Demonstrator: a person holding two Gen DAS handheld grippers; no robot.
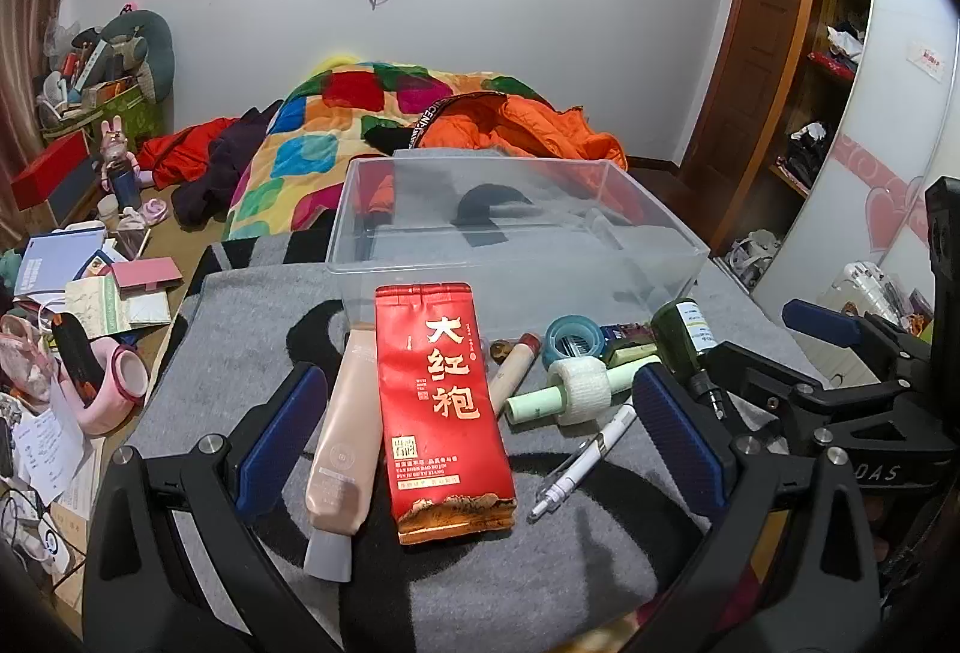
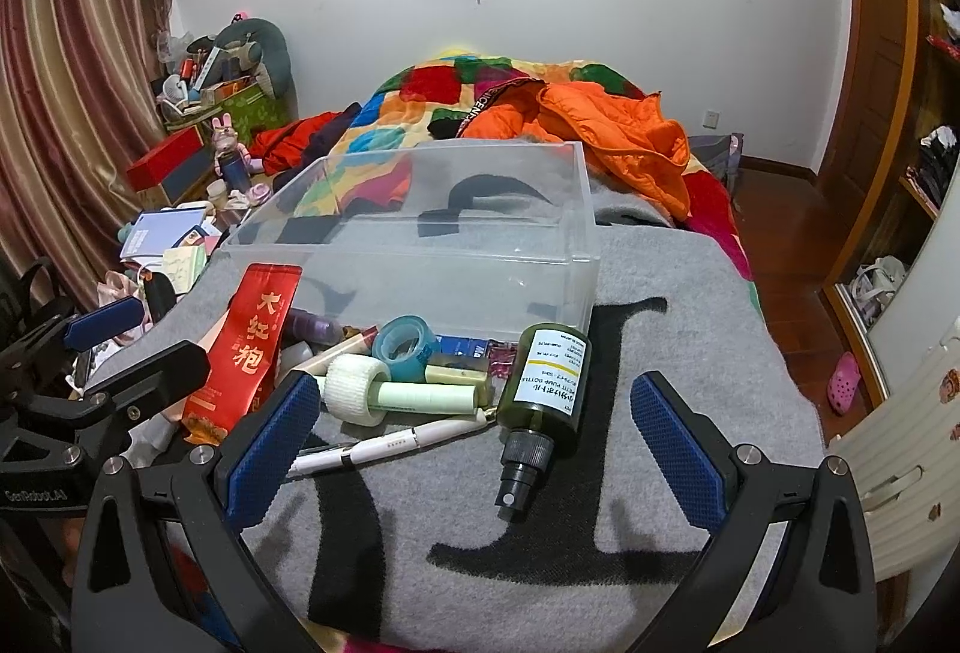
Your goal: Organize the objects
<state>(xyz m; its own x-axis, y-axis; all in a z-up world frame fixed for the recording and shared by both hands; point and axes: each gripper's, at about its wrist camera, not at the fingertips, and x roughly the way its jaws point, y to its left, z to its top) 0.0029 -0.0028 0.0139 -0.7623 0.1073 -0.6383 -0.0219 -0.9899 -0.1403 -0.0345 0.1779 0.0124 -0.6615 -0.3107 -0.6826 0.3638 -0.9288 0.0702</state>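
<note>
While both grippers hang wide open and empty over the grey blanket [image 2: 690, 293], the red tea packet [image 1: 447, 407] is framed lengthwise between the left gripper [image 1: 474, 437] jaws. The green spray bottle [image 2: 543, 383] is seen ahead of the right gripper [image 2: 474, 437], nozzle pointing back toward it. Its label is legible only in the right view. The clear bin [image 1: 516, 221] lies beyond, empty.

In front of the one clear plastic bin [image 1: 516, 227] lie one red tea pouch [image 1: 447, 407], one beige tube [image 1: 342, 449], one white pen [image 1: 585, 464] and one dark green pump bottle [image 2: 543, 383]. Just before its near wall sit two tape rolls (one teal [image 1: 570, 341], one white [image 1: 579, 386]) and one pale green stick [image 1: 531, 401]; smaller pieces behind them cannot be counted.
</note>
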